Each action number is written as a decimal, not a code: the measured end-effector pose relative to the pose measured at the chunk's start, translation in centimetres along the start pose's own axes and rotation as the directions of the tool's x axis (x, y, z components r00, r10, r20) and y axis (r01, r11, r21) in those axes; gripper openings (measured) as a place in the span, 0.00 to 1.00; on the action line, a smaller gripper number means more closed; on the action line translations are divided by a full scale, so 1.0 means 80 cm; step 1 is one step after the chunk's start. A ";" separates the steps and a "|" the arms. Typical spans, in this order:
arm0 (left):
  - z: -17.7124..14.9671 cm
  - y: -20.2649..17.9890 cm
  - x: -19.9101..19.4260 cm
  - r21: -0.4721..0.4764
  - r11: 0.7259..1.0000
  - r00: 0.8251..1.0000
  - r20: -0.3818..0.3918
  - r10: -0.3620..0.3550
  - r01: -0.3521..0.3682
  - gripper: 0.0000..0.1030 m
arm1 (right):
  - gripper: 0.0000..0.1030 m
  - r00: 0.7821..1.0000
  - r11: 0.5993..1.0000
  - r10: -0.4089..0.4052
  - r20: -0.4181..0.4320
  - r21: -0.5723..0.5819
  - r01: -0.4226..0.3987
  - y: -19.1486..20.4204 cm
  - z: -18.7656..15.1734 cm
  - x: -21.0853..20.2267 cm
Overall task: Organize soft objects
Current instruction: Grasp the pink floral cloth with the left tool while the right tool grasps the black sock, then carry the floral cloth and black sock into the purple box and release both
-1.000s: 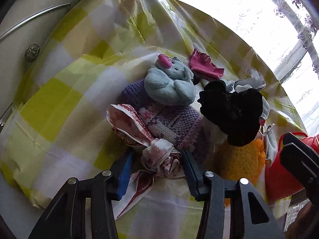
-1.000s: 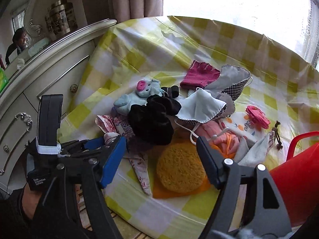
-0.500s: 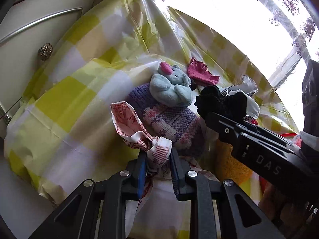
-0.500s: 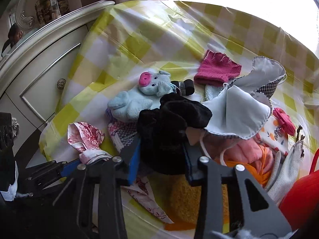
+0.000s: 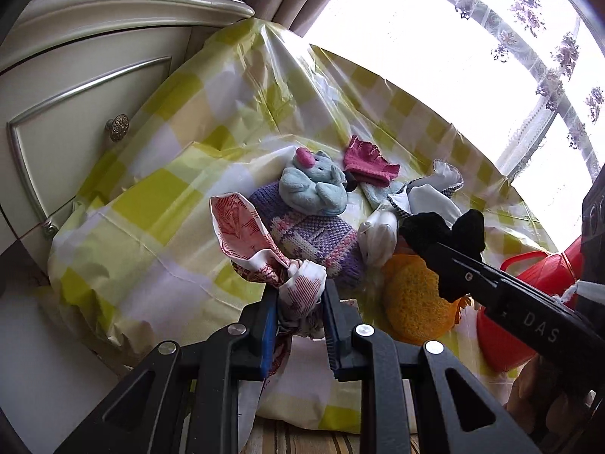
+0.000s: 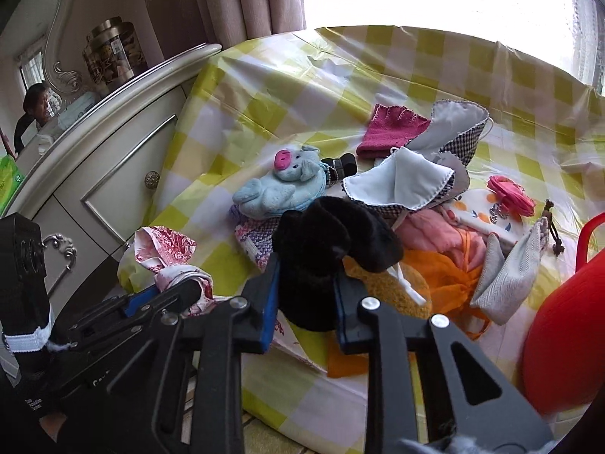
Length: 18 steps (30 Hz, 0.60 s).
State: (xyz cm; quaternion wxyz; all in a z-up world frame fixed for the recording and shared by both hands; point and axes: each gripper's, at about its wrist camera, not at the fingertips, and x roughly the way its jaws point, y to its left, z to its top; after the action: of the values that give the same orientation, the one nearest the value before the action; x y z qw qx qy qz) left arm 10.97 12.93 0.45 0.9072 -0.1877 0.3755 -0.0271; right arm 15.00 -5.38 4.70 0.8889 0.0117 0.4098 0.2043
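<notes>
Right of the yellow knitted pad (image 6: 382,283), red basket (image 6: 563,336) is cut off, contents unseen. Left gripper (image 5: 297,302) pinches red-patterned cloth (image 5: 242,229). Right gripper (image 6: 306,295) closing, jaws squeezing black fleece item (image 6: 332,242), kind unclear.

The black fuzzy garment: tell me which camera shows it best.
The right wrist view: the black fuzzy garment fills the centre, between the closing jaws of the right tool. The left wrist view shows only part of it, at the right, behind that tool's arm.
</notes>
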 end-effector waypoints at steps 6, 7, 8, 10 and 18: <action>-0.009 -0.023 -0.022 0.034 0.999 0.999 0.003 -0.039 0.039 0.22 | 0.26 0.997 0.996 -0.076 -0.016 0.035 0.077 -0.011 -0.024 -0.037; -0.011 -0.029 -0.026 0.041 0.998 0.999 0.001 -0.047 0.047 0.22 | 0.26 0.996 0.995 -0.089 -0.021 0.044 0.090 -0.015 -0.030 -0.043; -0.013 -0.036 -0.030 0.049 0.997 0.998 0.000 -0.056 0.056 0.22 | 0.26 0.995 0.993 -0.101 -0.025 0.051 0.102 -0.020 -0.035 -0.049; -0.019 -0.049 -0.036 0.063 0.995 0.997 -0.009 -0.083 0.083 0.22 | 0.25 0.990 0.988 -0.135 -0.035 0.066 0.138 -0.030 -0.046 -0.063; -0.052 -0.120 -0.050 0.129 0.968 0.976 -0.080 -0.204 0.213 0.22 | 0.25 0.965 0.955 -0.254 -0.063 0.141 0.260 -0.083 -0.085 -0.126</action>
State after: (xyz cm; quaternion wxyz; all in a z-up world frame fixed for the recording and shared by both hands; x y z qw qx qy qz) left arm 6.11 3.45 3.86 0.8971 -0.1623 0.3809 -0.1543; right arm 6.48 -16.20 6.23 0.8953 0.0200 0.4414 0.0560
